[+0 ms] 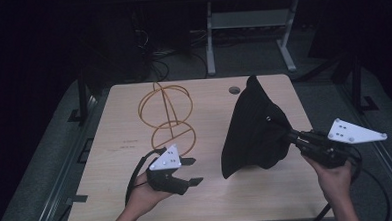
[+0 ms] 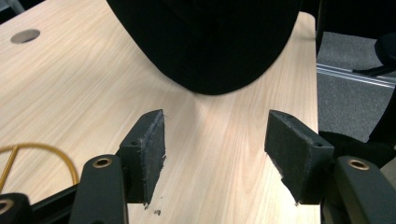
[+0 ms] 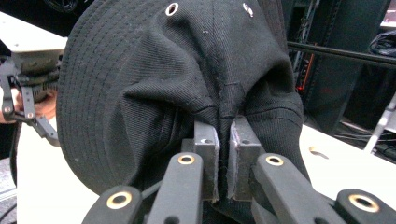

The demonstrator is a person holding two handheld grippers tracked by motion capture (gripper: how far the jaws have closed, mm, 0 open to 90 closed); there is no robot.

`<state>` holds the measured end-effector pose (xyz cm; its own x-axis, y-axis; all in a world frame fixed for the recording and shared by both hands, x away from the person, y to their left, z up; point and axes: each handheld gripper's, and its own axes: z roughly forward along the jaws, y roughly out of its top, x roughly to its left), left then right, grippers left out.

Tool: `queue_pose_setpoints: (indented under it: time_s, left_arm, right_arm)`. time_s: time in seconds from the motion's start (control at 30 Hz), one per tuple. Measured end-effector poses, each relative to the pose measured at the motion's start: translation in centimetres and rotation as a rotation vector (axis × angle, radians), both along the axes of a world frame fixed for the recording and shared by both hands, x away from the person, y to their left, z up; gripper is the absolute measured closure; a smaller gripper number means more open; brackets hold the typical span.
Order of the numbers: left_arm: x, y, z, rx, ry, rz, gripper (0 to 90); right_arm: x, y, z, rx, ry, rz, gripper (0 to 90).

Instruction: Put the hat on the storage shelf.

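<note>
Here the left gripper (image 1: pixel 191 171) hovers low over the counter (image 1: pixel 120 144), fingers (image 2: pixel 144 154) released with nothing between them; beyond, the right gripper (image 3: pixel 223 161) pinches the black hat (image 1: pixel 254 123), lifted, beside the wire stand (image 1: pixel 167 117).

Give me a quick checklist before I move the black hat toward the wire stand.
1. Right hand-held gripper shut on the black hat: ok.
2. Hat lifted off the table: cannot tell; its lower edge looks close to the wood.
3. Left hand-held gripper open with nothing between the pads: ok.
4. Gold wire stand upright: ok.
5. Left hand-held gripper apart from the stand: cannot tell; in the high view it sits right beside the base ring.
</note>
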<state>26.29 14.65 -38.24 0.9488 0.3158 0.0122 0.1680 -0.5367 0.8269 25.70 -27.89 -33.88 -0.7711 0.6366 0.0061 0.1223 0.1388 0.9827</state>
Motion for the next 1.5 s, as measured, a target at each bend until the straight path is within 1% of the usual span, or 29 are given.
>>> queue_pose_setpoints:
  time_s: [0.27, 0.33, 0.4, 0.47, 0.53, 0.6, 0.73, 0.8, 0.87, 0.9, 1.0, 1.1, 1.17, 1.27, 1.3, 1.5]
  left_arm:
    - [-0.3, 1.4, -1.6, 0.004, 0.01, 0.031, 34.9]
    - [-0.3, 1.6, -1.9, 0.001, 0.019, 0.039, 34.3]
    - [-0.3, 1.9, -2.1, 0.011, 0.017, 0.042, 33.9]
    - [-0.3, 2.1, -2.3, 0.008, 0.019, 0.047, 33.3]
    - [-0.3, 2.3, -2.5, 0.003, 0.016, 0.051, 33.0]
    - [-0.2, 2.4, -2.6, 0.008, 0.009, 0.049, 32.6]
    - [-0.4, 2.4, -2.8, 0.013, 0.001, 0.05, 31.7]
    - [-0.4, 2.4, -2.9, 0.015, 0.002, 0.042, 31.2]
    - [-0.3, 2.4, -3.0, 0.018, 0.001, 0.041, 31.0]
    - [-0.3, 2.3, -3.0, 0.021, 0.008, 0.043, 30.5]
    - [-0.3, 2.2, -3.1, 0.031, 0.001, 0.039, 29.7]
    - [-0.4, 2.2, -3.2, 0.03, -0.003, 0.038, 29.7]
    - [-0.4, 2.2, -3.2, 0.038, -0.007, 0.036, 29.7]
    - [-0.4, 2.1, -3.3, 0.041, -0.006, 0.036, 29.7]
    - [-0.5, 2.0, -3.3, 0.048, -0.015, 0.03, 29.7]
    - [-0.6, 1.8, -3.4, 0.064, -0.023, 0.024, 29.1]
  right_arm:
    - [1.7, 1.0, 1.5, 0.013, 0.055, 0.017, 84.1]
    - [2.1, 1.3, 1.8, 0.005, 0.06, 0.028, 84.1]
    - [2.4, 1.7, 2.2, 0.002, 0.069, 0.033, 84.0]
    - [2.8, 2.1, 2.6, -0.007, 0.07, 0.041, 84.0]
    - [3.1, 2.5, 2.9, -0.005, 0.072, 0.049, 84.0]
    - [3.4, 3.0, 3.4, -0.011, 0.07, 0.053, 84.0]
    - [4.1, 3.9, 4.3, -0.019, 0.071, 0.066, 84.1]
    - [4.4, 4.3, 4.7, -0.023, 0.071, 0.072, 84.1]
    - [4.8, 4.8, 5.0, -0.028, 0.074, 0.079, 84.1]
    - [4.9, 5.0, 5.2, -0.031, 0.078, 0.082, 84.0]
    - [5.4, 5.6, 5.6, -0.035, 0.085, 0.091, 84.0]
    - [5.9, 6.3, 6.0, -0.04, 0.084, 0.102, 84.0]
    - [6.2, 6.8, 6.3, -0.04, 0.083, 0.107, 84.0]
    - [6.7, 7.4, 6.7, -0.041, 0.089, 0.115, 84.0]
    - [6.8, 7.6, 6.8, -0.041, 0.093, 0.116, 84.0]
    - [7.6, 8.7, 7.3, -0.041, 0.096, 0.133, 84.0]
